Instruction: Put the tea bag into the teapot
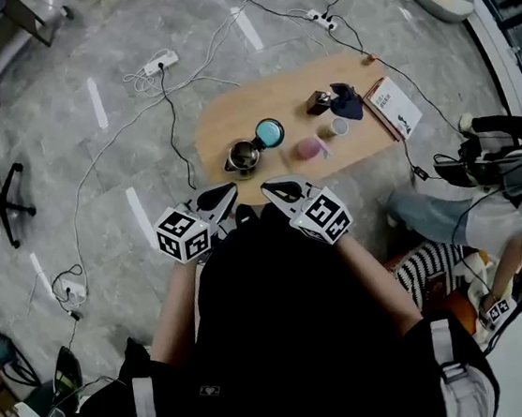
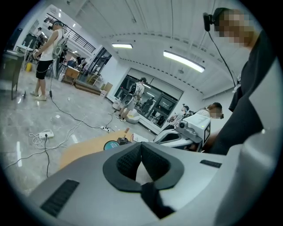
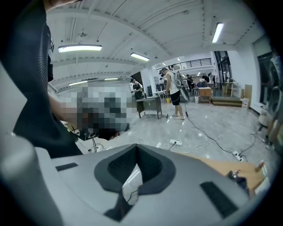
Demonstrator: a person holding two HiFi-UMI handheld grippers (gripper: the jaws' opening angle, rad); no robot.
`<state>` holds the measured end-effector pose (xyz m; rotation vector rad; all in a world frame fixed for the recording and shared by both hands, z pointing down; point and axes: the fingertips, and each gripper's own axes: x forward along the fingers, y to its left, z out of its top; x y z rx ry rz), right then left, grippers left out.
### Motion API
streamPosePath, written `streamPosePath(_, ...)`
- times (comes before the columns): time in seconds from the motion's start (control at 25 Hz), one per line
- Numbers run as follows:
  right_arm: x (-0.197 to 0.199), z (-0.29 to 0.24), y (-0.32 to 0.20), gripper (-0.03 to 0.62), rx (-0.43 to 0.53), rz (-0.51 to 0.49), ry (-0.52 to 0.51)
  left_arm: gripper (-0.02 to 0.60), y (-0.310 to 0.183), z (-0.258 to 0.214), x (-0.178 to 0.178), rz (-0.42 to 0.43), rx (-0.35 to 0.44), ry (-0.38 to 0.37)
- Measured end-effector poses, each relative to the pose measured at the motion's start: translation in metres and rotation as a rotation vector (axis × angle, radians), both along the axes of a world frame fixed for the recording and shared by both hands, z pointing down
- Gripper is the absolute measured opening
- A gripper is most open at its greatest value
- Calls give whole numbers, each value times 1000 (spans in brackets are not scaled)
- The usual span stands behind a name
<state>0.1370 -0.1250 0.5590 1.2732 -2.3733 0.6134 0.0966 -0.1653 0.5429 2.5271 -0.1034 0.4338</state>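
Status: both claws are held close to the body at lower centre of the head view, well short of the table (image 1: 230,112) in the upper middle. The left gripper (image 1: 220,196) has its jaws together at the tips with nothing between them, and its own view confirms this. The right gripper (image 1: 281,191) is in the same state, pinched closed and empty.

The teapot (image 1: 242,156) sits near the table's front edge, with the teal lid (image 1: 270,133) just beside it to the upper right, so the pot looks open. To its right are a pink item (image 1: 308,148) and a white cup (image 1: 339,127). I can't positively pick out the tea bag; the pink item is my best guess, but it's too small to tell.

Risks from here:
- Picking the wrong target, since the bag is unconfirmed at this range.
- Reaching in with the jaws closed would shove a light bag instead of gripping it.
- Pot, lid, pink item and cup are crowded together, so a wide approach could knock the cup or lid.
- Cables (image 1: 172,100) on the floor left of the table are a snag hazard when stepping.
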Motion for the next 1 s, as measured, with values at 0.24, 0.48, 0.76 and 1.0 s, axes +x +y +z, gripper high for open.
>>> streamPosePath(0.24, 1, -12, -3, 6, 31, -9, -8, 9, 1, -14, 1, -25, -1, 18)
streamPosePath(0.48, 4, -23, -9, 6, 68, -5, -7, 9, 8, -18, 11, 26, 25, 14)
streamPosePath(0.76, 8, -21, -2, 6, 75, 26, -28, 9, 17, -13, 19, 64, 18, 15)
streamPosePath(1.0, 12, -22, 2, 6, 77, 49, -27, 9, 23, -15, 27, 101, 2, 29)
